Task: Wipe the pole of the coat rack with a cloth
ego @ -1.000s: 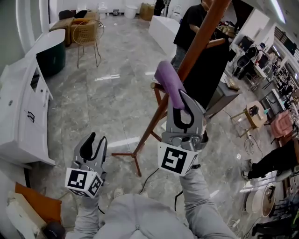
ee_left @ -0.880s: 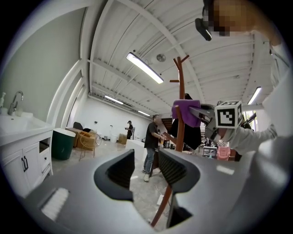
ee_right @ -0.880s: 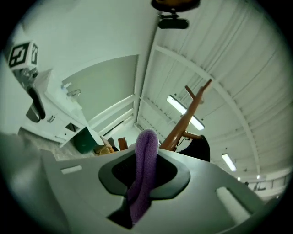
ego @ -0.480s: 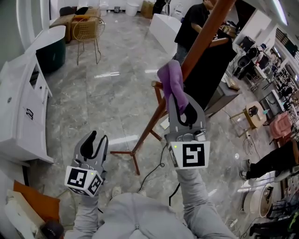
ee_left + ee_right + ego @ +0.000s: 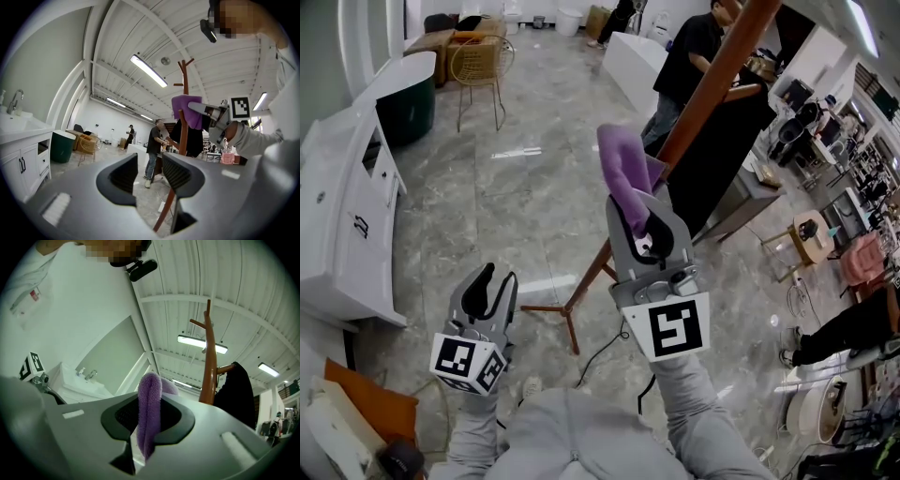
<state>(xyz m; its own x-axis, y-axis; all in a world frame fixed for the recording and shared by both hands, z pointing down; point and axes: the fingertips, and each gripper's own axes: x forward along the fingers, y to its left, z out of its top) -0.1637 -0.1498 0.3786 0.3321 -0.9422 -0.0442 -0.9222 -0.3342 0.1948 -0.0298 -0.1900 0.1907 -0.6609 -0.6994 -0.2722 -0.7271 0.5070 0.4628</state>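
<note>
Head view: right gripper (image 5: pixel 639 208) fingers clamped on the purple cloth (image 5: pixel 622 167), folded end sticking out past the fingertips. Pole (image 5: pixel 712 80) runs just right of the fingers. Cloth is close beside it; can't tell if they touch. Left gripper (image 5: pixel 494 279) sits low, well left of the pole, holding nothing.

Left gripper view: fingers a little apart, gap empty, lower pole showing beyond them. From this angle the cloth overlaps the upper pole.

Right gripper view: cloth pinched mid-fold between both fingers, loop above, tail below. Pole stands right of the fingers with a gap showing; black coat (image 5: pixel 239 390) further right.

Handling: cloth looks soft, light and floppy. Grip near the fold is fine, but the free loop will likely bend away unless pressed flat. Pole looks stiff, smooth wood and free-standing, so a hard push may tip it.

Vs 0.5 s ago: cloth lay over the pole line, now shifted left off it; right gripper rolled. Left gripper unchanged.
</note>
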